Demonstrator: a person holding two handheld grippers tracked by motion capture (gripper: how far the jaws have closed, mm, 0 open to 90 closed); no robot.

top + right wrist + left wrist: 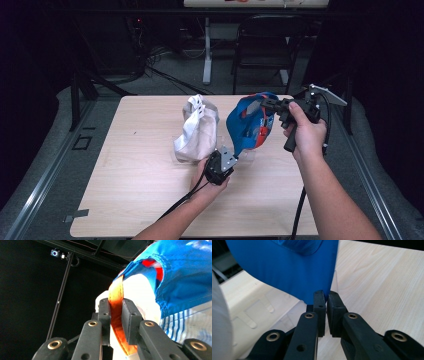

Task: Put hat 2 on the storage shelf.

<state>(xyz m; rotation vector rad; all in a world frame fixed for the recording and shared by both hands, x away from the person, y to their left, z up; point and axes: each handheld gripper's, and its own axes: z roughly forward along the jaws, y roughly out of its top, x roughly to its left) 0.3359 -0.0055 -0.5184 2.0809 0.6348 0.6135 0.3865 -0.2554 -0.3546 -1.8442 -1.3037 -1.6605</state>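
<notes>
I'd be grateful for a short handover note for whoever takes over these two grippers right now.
Left gripper: shut on the lower edge of the blue bag, as the left gripper view shows.
Right gripper: shut on the bag's orange strap at its top.
The blue bag hangs stretched between the two grippers above the table. A white bag sits on the table to its left, untouched.
Done: the blue bag is lifted and gripped at both ends.
Left: probably folding or laying the blue bag down; the white bag is not yet handled.
</notes>
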